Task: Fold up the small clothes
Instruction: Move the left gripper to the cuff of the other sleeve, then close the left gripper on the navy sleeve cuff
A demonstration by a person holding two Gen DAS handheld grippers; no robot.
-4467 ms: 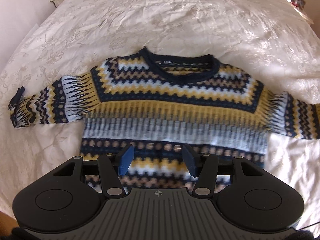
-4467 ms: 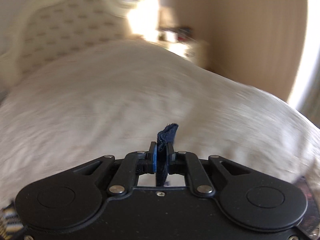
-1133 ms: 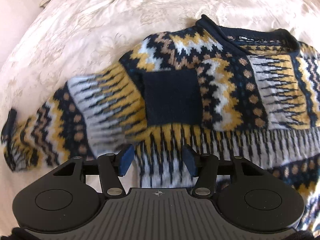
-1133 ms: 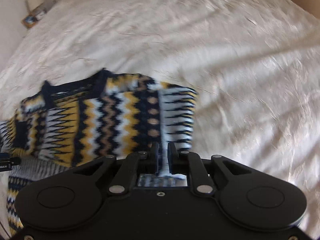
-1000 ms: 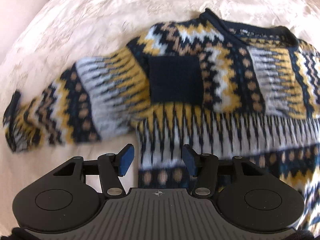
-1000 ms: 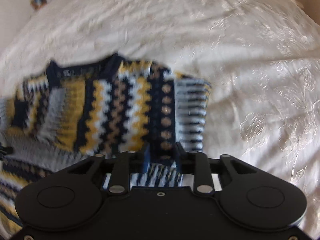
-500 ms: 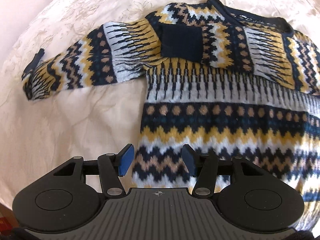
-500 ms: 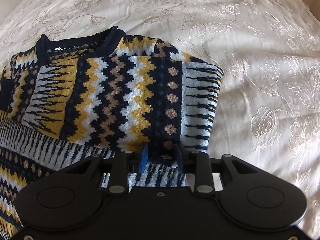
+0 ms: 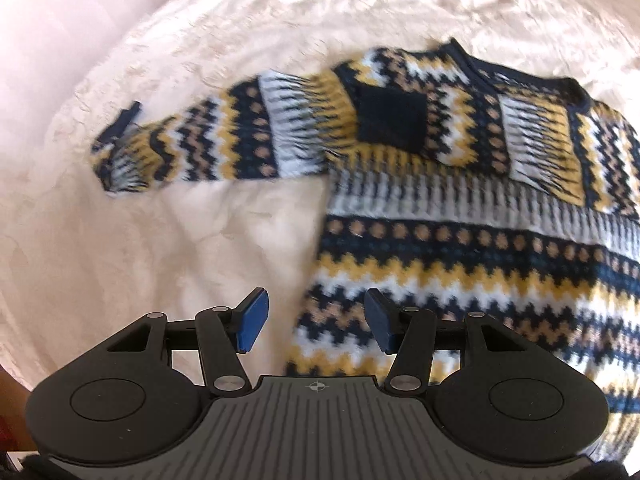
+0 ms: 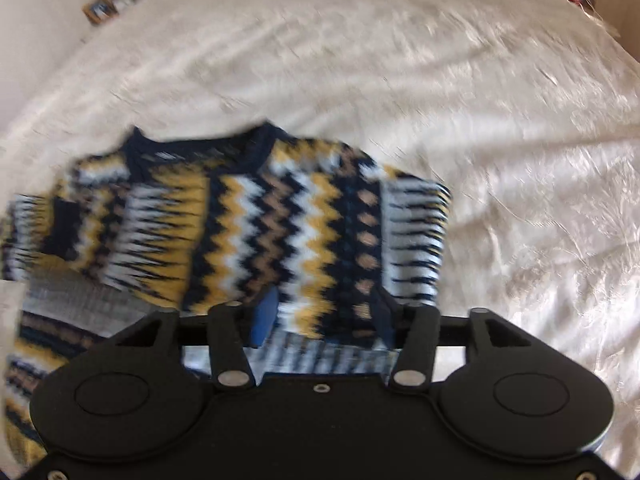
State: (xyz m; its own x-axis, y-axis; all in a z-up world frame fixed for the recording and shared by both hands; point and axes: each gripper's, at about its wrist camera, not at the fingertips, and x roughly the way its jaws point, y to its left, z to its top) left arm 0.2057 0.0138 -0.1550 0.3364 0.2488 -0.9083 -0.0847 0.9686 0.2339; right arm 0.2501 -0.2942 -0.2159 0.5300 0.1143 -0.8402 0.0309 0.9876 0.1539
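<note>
Sweater: a small patterned knit, lying flat on the bed, neck away from the person; nothing is holding it.
Folded sleeve: the right sleeve lies across the chest, its dark cuff resting near the left shoulder; loose knit, so a snagging finger could drag the fold open.
Spread sleeve: the left sleeve reaches outward over the cover, not yet folded; pinched too near its end, it would likely droop and land crooked.
Left gripper: fingers wide apart, holding nothing, hovering over the sweater's left hem edge; closing deep here risks catching the cover along with the hem.
Right gripper: fingers apart, empty, just over the lower edge of the folded sleeve; whether they touch the knit cannot be told through the blur.
Bed cover: pale, shiny, creased fabric; it looks slippery, so the whole sweater may slide under a sideways pull.
</note>
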